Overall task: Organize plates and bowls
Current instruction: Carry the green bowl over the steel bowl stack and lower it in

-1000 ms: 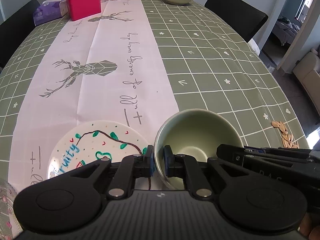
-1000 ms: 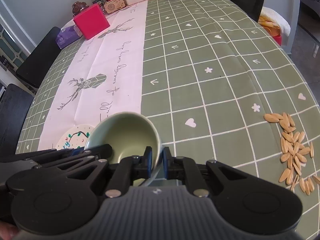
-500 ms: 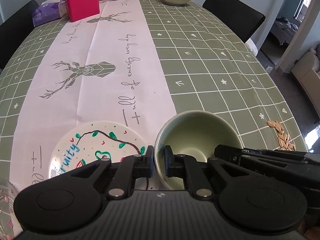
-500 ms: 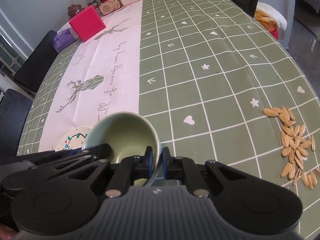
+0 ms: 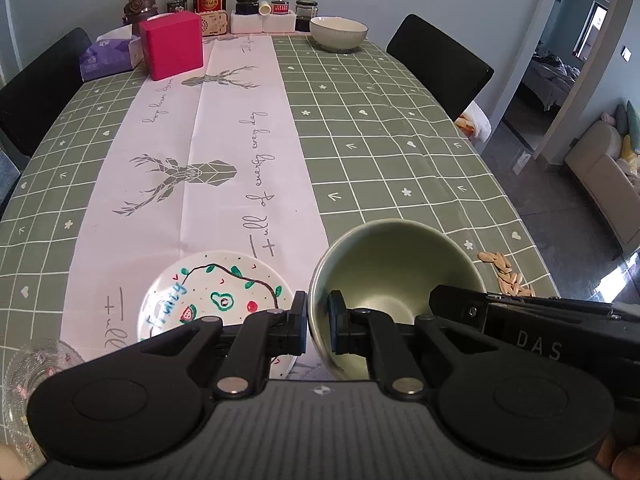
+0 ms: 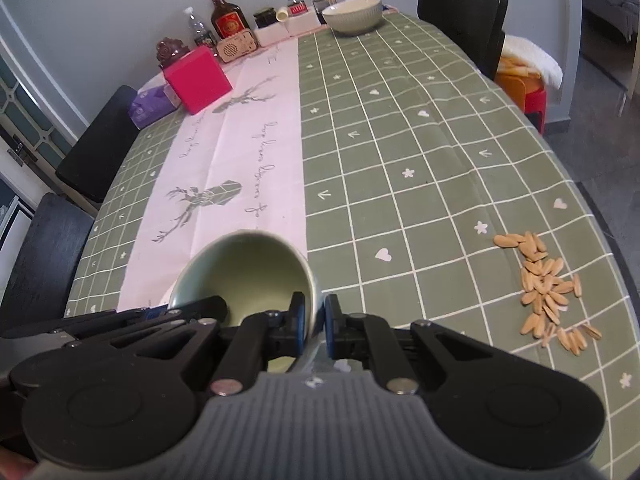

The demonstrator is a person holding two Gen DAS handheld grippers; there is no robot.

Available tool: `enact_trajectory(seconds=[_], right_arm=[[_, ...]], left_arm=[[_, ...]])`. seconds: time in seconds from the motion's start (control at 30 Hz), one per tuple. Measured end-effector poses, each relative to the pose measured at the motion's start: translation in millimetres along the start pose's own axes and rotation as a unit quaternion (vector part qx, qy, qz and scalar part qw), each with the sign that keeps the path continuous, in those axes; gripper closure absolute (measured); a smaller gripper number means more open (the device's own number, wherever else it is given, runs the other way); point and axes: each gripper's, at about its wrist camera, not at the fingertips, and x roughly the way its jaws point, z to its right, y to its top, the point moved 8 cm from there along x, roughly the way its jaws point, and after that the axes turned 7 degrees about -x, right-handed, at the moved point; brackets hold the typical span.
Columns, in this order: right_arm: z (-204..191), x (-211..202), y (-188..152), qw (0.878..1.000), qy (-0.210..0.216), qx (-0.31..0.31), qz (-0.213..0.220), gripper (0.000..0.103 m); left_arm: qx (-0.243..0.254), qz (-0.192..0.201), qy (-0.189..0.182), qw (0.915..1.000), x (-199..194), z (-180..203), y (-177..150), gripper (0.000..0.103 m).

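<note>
Both tools on one bowl. Left tool (image 5: 318, 322) nearly closed, pinching the near-left rim of the green bowl (image 5: 394, 264), one pad inside, one outside. Right tool (image 6: 313, 322) the same on the opposite rim; its pads straddle the wall of the green bowl (image 6: 244, 272).

Change over the last second: both views now take in far more of the tabletop (image 5: 400, 152). The bottles and jars at the far end have come into sight and the fruit plate (image 5: 216, 292), just left of my left tool, shows in full. The bowl keeps its place between the pads. I read that as the pair lifting and tipping up together, bowl carried clear of the tabletop.

Bowl sits tilted, mouth facing away from the tools.

Meaning for the task: grasp looks settled, transport under way. Likely destination is the cream bowl (image 5: 338, 32) far ahead, for nesting, though the plate is closer. Seeds (image 6: 548, 284) lie scattered right of the right tool, off my line.
</note>
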Motion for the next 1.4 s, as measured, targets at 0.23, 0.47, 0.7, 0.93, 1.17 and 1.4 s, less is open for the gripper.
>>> enact_trajectory(seconds=[0.23, 0.47, 0.7, 0.93, 1.17, 1.4], right_arm=[[-19.5, -48.7, -17.4, 1.000, 0.005, -0.010, 0.009, 0.096], [-37.7, -87.4, -54.1, 0.999, 0.008, -0.030, 0.005, 0.096], [-53.4, -122.9, -94.2, 0.999, 0.021, -0.046, 0.001, 0.096], [-61.2, -135.6, -136.4, 0.998, 0.031, -0.053, -0.008, 0.096], [-55.0, -132.2, -173.6, 0.997, 0.048, -0.040, -0.044, 0.096], [-55.6, -118.0, -193.5, 0.995, 0.046, -0.043, -0.072, 0.096]], left_arm=[[-0.010, 0.008, 0.006, 0.9999, -49.5, 1.9, -19.6, 0.092], [-0.023, 0.012, 0.006, 0.9997, -91.4, -0.9, -56.2, 0.092], [-0.017, 0.014, 0.016, 0.9996, -128.9, -2.3, -96.0, 0.092], [-0.024, -0.006, 0.024, 0.9994, -140.4, -7.6, -138.7, 0.092], [-0.001, -0.026, 0.032, 0.9992, -141.4, -9.4, -179.7, 0.092], [-0.011, -0.046, 0.043, 0.9980, -128.5, -17.1, -195.1, 0.092]])
